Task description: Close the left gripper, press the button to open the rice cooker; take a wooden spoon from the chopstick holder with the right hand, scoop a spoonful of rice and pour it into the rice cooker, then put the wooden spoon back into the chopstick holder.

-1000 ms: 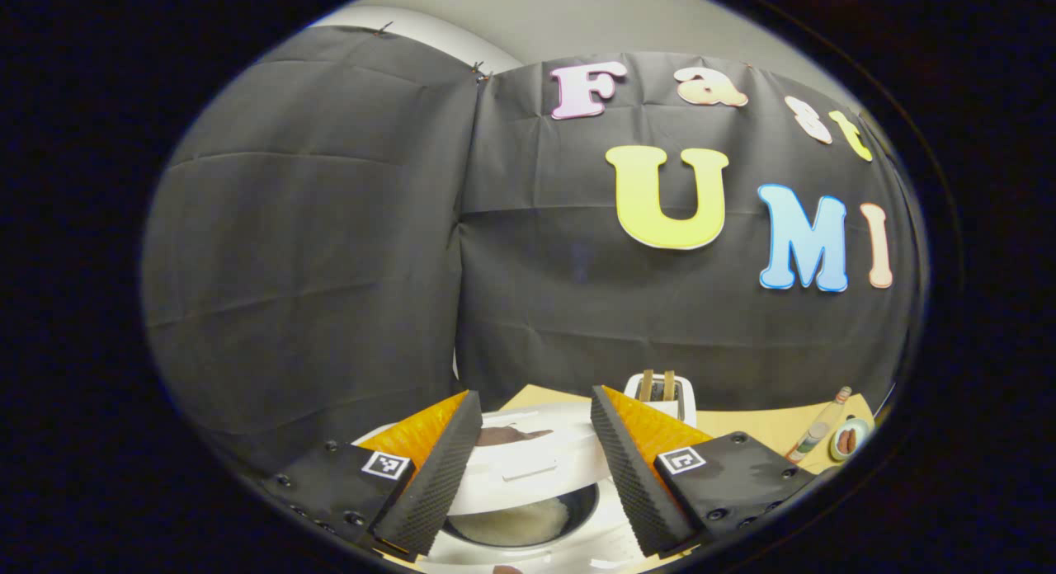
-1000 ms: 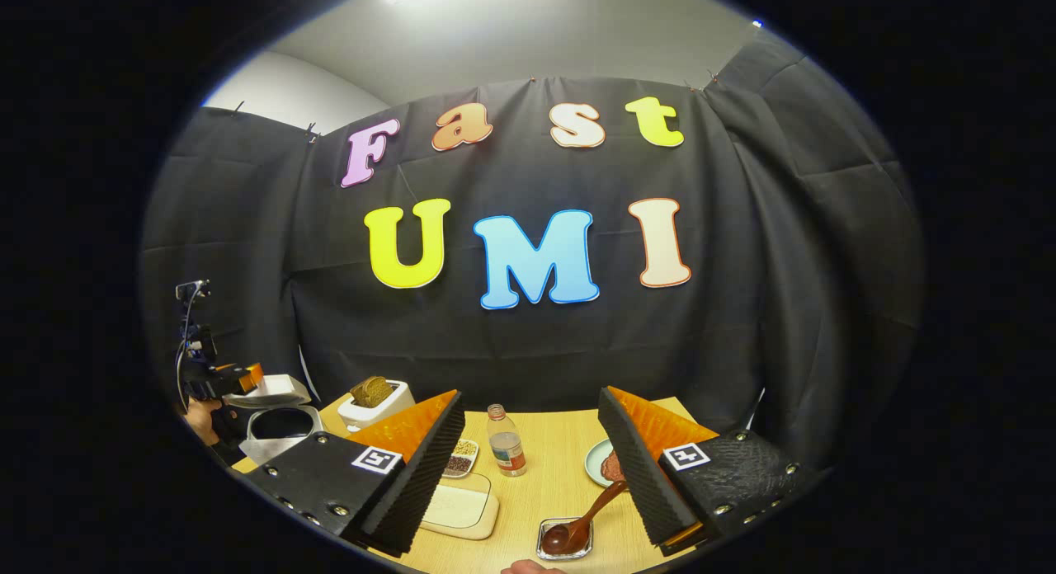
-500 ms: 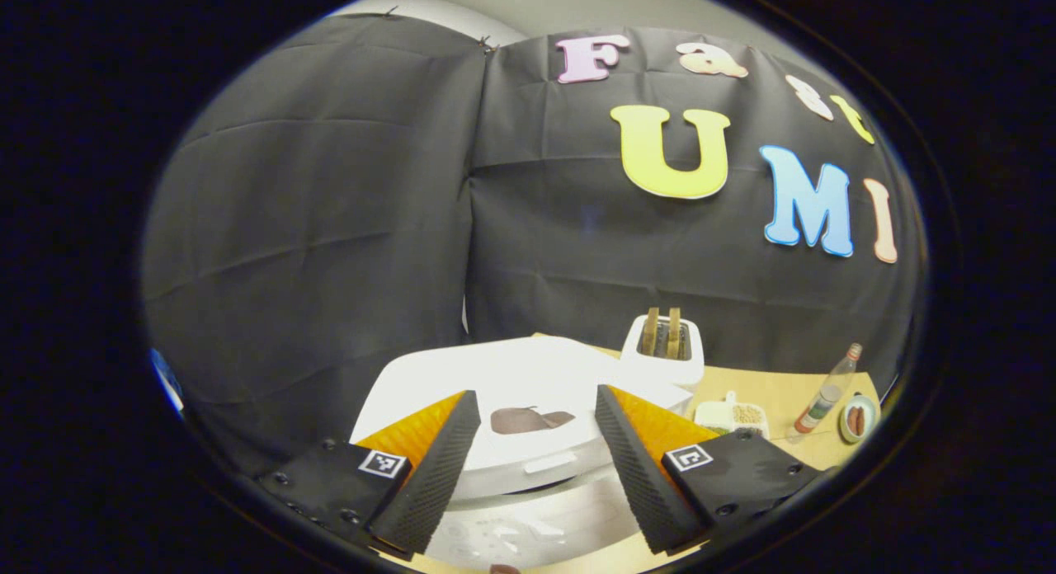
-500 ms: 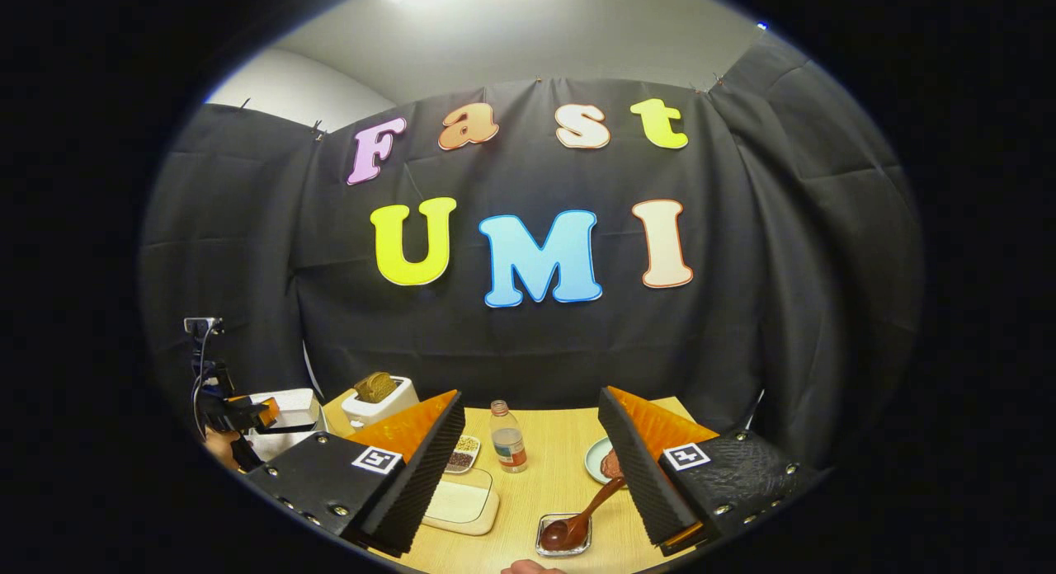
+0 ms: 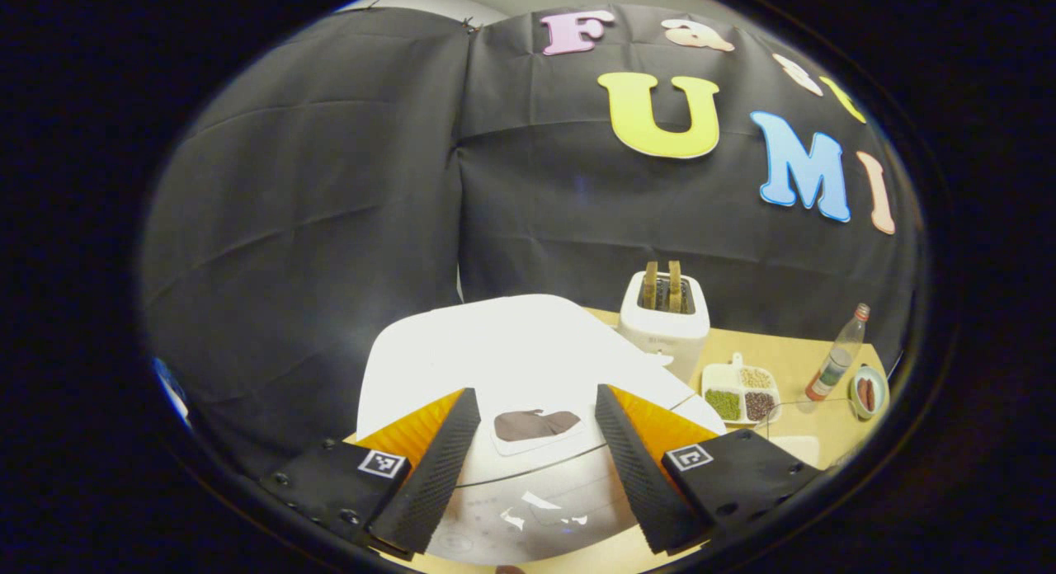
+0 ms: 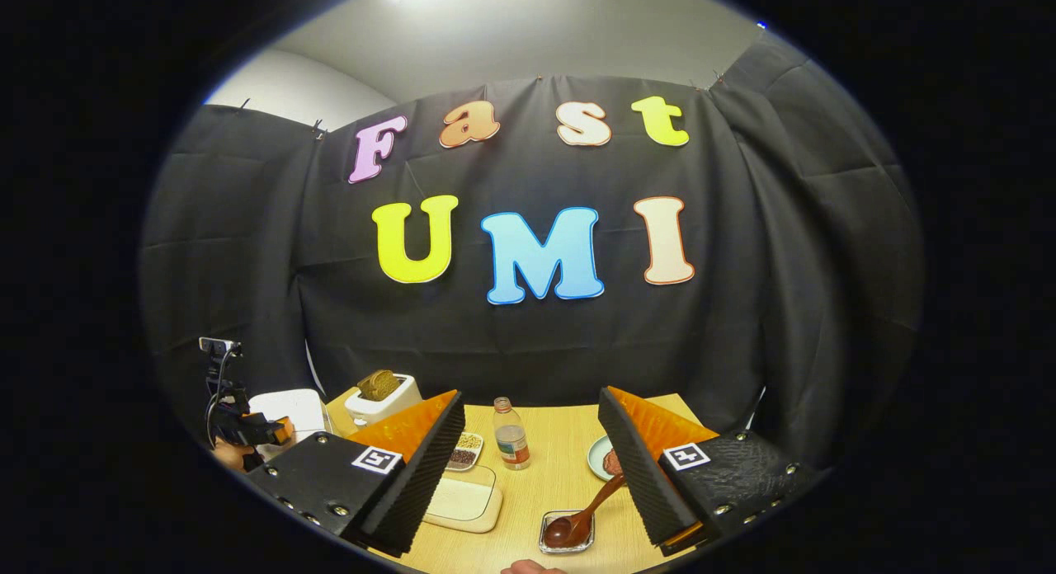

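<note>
Rice cooker (image 5: 528, 368) lid down, centre-bottom of left gripper view — left gripper (image 5: 536, 467) spread wide, holding nothing; it should clench first, then press the button squarely

You stand in a staged recording booth: black cloth walls (image 6: 784, 252) enclose a light wooden table (image 6: 553, 483) bearing a white two-slot toaster (image 5: 665, 314).

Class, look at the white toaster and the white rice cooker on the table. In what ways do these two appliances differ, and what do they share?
The white toaster is a narrow upright box; the white rice cooker is broad and rounded. The toaster's top is open, with two brown slices standing up out of it; the rice cooker's lid is down, hiding its inside. In the left gripper view the rice cooker lies close between the fingers and the toaster stands behind it. Both are white and sit on the wooden table.
</note>
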A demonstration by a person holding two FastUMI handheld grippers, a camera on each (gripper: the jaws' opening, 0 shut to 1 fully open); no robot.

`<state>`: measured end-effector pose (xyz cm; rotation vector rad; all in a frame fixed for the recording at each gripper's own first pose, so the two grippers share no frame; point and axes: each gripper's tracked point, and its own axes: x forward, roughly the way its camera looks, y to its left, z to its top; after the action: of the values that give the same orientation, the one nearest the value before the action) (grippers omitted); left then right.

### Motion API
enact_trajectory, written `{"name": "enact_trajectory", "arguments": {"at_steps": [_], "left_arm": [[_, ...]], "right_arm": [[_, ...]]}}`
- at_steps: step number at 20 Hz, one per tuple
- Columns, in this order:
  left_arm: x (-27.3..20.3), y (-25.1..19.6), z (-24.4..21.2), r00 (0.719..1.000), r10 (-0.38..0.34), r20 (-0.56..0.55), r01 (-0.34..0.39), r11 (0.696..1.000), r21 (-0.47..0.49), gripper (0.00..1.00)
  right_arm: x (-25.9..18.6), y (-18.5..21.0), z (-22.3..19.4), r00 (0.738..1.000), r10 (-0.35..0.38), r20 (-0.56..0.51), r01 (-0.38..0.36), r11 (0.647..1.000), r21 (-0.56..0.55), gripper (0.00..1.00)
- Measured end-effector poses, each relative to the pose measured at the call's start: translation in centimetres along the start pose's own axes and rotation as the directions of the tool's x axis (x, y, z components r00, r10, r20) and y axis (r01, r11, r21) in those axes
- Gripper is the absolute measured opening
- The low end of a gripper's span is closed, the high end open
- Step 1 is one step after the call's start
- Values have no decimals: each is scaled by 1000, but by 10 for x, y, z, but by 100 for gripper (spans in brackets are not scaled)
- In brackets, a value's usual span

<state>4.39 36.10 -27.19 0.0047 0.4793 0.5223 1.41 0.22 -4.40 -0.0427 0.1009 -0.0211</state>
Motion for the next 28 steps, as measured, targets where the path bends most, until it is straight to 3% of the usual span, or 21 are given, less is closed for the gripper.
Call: {"name": "enact_trajectory", "arguments": {"at_steps": [6,7,11,13,15,16,17,19,21,25,28], "left_arm": [[1,-2,11,999,-32,3,32,999,1,100],[1,-2,13,999,-37,2,37,999,-9,96],[-18,-15,67,985,-96,141,93,995,26,100],[-55,-38,107,955,-190,229,183,982,49,97],[-98,-60,154,898,-267,350,251,964,92,96],[-123,-67,177,865,-289,410,260,957,126,99],[-149,-74,200,837,-305,455,257,952,166,96],[-191,-91,227,795,-338,503,258,940,224,96],[-215,-114,237,778,-371,507,299,929,220,95],[-260,-142,241,779,-390,491,356,920,166,96],[-293,-171,236,769,-424,478,383,905,186,96]], "right_arm": [[-5,3,-4,1000,5,-10,-5,1000,-1,99],[-6,2,-4,1000,4,-12,-4,1000,-1,99],[-9,3,-3,1000,4,-9,-4,1000,1,99],[-11,6,-1,1000,8,-5,-8,1000,-1,99],[-15,8,1,1000,14,2,-14,1000,-4,99],[-15,10,3,1000,16,6,-16,1000,-5,100],[-16,10,4,1000,19,10,-19,1000,-5,99],[-18,11,13,1000,16,24,-16,1000,-4,99],[-21,13,24,999,13,50,-13,1000,-5,99],[-27,10,52,995,-37,89,38,999,-4,99],[-32,12,79,989,-56,135,58,998,-8,99]]}}
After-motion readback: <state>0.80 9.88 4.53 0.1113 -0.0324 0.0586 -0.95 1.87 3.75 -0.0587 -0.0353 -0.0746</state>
